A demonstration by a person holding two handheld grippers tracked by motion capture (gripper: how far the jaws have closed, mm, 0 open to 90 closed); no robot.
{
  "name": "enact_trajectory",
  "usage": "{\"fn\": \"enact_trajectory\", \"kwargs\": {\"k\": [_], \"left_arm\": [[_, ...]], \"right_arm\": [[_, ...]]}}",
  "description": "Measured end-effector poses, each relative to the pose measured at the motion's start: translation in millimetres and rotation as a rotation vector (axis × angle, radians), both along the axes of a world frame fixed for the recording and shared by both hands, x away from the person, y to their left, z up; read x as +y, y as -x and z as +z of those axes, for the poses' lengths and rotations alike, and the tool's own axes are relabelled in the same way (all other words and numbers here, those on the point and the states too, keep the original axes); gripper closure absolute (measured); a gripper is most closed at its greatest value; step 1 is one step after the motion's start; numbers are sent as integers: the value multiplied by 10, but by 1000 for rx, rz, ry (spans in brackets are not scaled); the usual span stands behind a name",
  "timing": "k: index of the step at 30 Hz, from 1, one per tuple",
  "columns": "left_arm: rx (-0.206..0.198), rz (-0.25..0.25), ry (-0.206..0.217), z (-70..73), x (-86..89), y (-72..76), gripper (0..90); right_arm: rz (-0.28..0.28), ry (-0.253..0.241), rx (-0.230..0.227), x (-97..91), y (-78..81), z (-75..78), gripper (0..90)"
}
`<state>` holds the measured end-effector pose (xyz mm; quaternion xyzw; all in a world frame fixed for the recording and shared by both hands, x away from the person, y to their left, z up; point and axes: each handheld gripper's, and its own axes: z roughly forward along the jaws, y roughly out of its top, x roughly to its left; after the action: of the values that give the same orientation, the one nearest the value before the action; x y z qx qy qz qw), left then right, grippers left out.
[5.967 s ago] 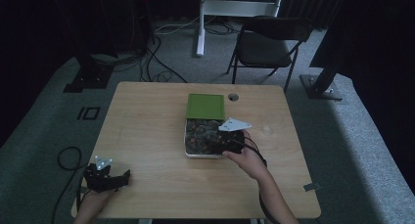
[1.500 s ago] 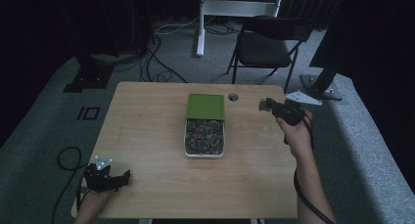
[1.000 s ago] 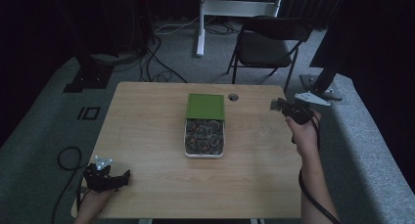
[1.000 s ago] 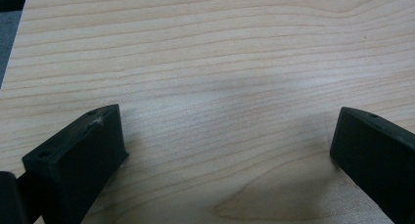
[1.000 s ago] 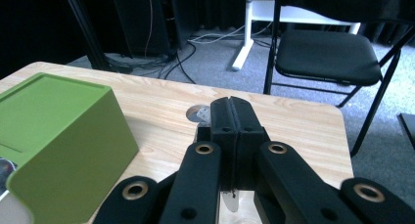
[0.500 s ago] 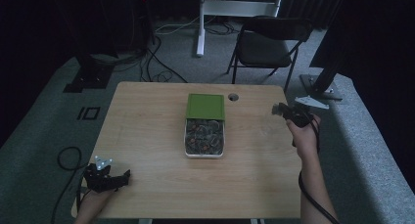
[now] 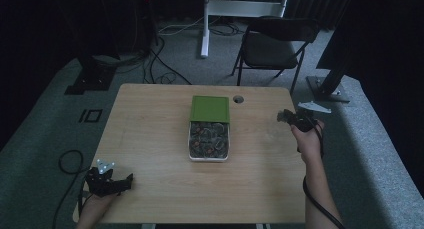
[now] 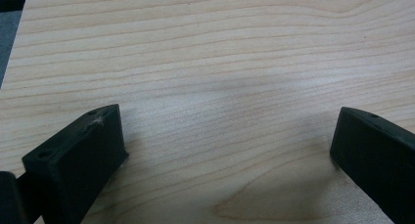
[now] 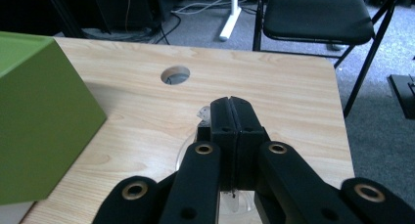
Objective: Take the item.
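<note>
A white box (image 7: 190, 145) full of small dark pieces stands mid-table, its green lid (image 7: 209, 109) lying open behind it. My right gripper (image 7: 283, 117) hovers over the table's right edge, level with the box. In the right gripper view its jaws (image 9: 230, 104) are pressed together on a small clear plastic piece (image 9: 201, 115) that sticks out beside and below them. The green lid (image 9: 44, 126) looms at the left there. My left gripper (image 7: 126, 182) rests at the table's front left corner, open (image 8: 230, 131), with bare wood between its fingers.
A round cable hole (image 7: 238, 98) is in the table behind the box and shows ahead of the right jaws (image 9: 175, 75). A black folding chair (image 7: 272, 44) stands beyond the table. Cables lie on the grey floor (image 7: 45, 139).
The right gripper has left the box, swung out to the table's right edge, and over the last second sunk a little. The left gripper has stayed put.
</note>
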<state>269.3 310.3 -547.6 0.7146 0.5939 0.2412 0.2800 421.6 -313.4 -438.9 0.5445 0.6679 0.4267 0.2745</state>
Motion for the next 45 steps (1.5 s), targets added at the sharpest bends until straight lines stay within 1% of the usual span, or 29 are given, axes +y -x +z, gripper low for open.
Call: {"fn": "enact_trajectory", "kwargs": {"k": [2,7,9,11,14,18,20,21,25,27,28,30,32,38,40,45], "left_arm": [[0,0,0,0,0,0,2],[0,0,0,0,0,0,2],[0,0,0,0,0,0,2],[0,0,0,0,0,0,2],[0,0,0,0,0,0,2],[0,0,0,0,0,0,2],[0,0,0,0,0,0,2],[0,0,0,0,0,0,2],[0,0,0,0,0,0,2],[0,0,0,0,0,0,2],[0,0,0,0,0,0,2],[0,0,0,0,0,0,2],[0,0,0,0,0,0,2],[0,0,0,0,0,0,2],[0,0,0,0,0,0,2],[0,0,0,0,0,0,2]], "right_arm": [[-2,-7,11,0,-11,-39,900],[-5,-3,28,7,-39,-100,895],[-4,-4,37,9,-53,-111,868],[-4,-1,43,14,-63,-115,820],[0,-3,40,19,-69,-105,731],[-2,-14,33,18,-52,-80,635],[8,-26,27,21,-33,-60,570],[9,-28,24,24,-20,-48,557],[37,-24,4,52,29,-9,448],[46,-35,-4,66,52,9,347],[53,-33,-6,75,63,17,321],[59,-14,-10,102,92,31,261],[65,-23,-10,124,119,36,213],[88,-42,-13,165,214,43,175],[100,-33,-14,177,254,39,170],[109,-32,-22,184,324,34,170]]}}
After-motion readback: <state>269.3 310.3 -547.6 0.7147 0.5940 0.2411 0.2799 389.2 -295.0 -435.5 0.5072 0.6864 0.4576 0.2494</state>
